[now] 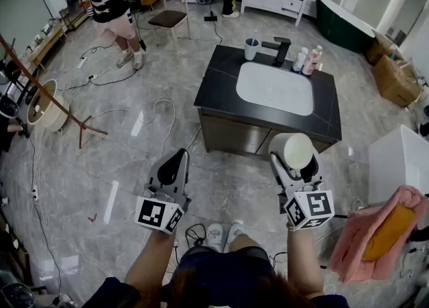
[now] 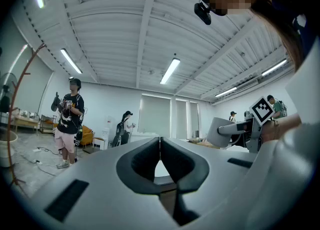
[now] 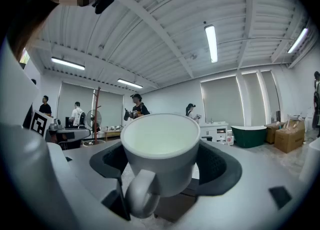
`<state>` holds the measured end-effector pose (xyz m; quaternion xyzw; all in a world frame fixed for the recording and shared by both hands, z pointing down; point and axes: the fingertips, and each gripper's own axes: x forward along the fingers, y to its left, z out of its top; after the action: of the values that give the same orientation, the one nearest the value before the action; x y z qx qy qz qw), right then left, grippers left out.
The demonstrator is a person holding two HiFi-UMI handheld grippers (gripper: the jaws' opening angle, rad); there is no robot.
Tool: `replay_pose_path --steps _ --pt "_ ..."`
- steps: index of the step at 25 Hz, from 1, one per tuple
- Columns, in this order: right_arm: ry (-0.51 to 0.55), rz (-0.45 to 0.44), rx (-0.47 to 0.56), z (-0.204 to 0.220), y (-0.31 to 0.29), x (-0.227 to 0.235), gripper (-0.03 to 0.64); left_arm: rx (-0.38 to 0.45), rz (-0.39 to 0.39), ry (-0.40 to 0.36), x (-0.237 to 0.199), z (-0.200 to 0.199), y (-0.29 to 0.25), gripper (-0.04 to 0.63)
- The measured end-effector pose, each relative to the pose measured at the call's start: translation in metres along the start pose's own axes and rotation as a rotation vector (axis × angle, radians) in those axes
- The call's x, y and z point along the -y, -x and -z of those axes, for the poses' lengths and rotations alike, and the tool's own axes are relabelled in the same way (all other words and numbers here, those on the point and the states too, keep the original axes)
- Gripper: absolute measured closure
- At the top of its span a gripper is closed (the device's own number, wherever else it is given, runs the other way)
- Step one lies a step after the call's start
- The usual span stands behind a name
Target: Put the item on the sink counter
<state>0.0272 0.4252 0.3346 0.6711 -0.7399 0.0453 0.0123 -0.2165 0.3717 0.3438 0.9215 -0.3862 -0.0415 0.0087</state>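
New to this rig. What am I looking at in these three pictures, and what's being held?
No robot here: a person holds a two-jaw gripper in each hand. The head view looks down from a camera on the person's head; the other two views ride on the grippers and look along their jaws. The left gripper is shut and empty. The right gripper grips a white mug. Ahead stands the dark sink counter with a white basin, a black faucet, a cup and small bottles on it.
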Motion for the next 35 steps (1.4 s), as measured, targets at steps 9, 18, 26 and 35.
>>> replay_pose_path --steps 9,18,26,35 --pt "-0.013 -0.026 0.046 -0.018 0.023 -0.005 0.186 0.033 -0.017 -0.013 0.017 -0.016 0.016 0.572" --pt "-0.005 -0.041 0.05 -0.024 0.018 -0.014 0.186 0.05 -0.004 -0.006 0.008 -0.02 0.012 0.572" --pt "-0.019 -0.071 0.059 -0.023 -0.013 -0.015 0.186 0.046 -0.015 -0.004 -0.015 -0.015 -0.002 0.572" --pt "-0.017 -0.168 0.06 -0.033 -0.085 0.024 0.187 0.053 -0.101 -0.028 -0.034 -0.016 -0.066 0.572"
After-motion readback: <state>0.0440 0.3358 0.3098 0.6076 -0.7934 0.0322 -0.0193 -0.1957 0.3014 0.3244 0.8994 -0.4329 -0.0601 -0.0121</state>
